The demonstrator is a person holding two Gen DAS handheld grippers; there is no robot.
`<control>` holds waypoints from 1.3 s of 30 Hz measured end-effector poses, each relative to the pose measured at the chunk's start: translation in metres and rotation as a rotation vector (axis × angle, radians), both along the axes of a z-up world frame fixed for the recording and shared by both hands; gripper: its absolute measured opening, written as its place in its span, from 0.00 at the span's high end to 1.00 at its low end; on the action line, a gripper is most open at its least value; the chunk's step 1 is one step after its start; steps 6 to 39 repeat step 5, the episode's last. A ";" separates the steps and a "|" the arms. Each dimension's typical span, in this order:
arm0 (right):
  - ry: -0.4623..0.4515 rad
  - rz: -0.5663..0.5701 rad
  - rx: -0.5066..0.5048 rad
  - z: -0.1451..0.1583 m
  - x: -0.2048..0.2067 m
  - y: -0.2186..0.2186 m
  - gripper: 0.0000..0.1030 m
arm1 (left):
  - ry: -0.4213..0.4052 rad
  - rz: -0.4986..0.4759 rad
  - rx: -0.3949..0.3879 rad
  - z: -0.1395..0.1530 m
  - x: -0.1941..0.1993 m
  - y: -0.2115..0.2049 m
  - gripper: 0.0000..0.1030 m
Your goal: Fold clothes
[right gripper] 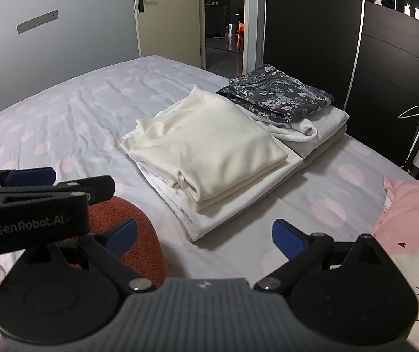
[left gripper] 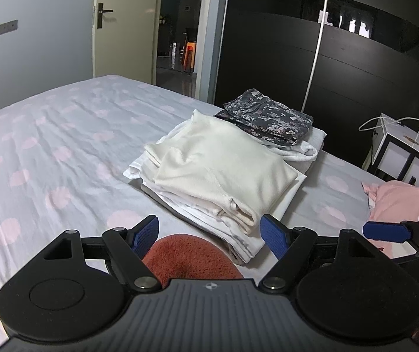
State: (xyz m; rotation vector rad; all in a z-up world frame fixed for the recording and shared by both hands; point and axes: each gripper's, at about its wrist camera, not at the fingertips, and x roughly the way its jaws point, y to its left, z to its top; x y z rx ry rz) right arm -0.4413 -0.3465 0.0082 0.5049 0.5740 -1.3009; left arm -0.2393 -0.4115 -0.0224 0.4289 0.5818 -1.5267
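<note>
Both wrist views look down across the bed (left gripper: 62,135), sharing the folded stack (right gripper: 209,143).

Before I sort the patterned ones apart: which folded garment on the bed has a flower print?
The dark floral garment, top of the far stack; the cream top beside it is plain.

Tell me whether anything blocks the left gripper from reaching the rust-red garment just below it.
Nothing visible does. The left gripper hangs open right over the rust-red garment, with no other item between them. The folded cream stack lies farther out on the bed.
</note>
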 end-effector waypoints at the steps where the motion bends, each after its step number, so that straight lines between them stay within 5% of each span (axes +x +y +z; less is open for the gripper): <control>1: -0.001 0.000 0.002 0.000 0.000 0.000 0.04 | -0.001 0.004 -0.002 0.000 0.000 0.000 0.27; 39: -0.003 -0.002 0.005 -0.001 -0.001 -0.001 0.04 | -0.016 0.022 -0.014 0.001 0.001 0.002 0.27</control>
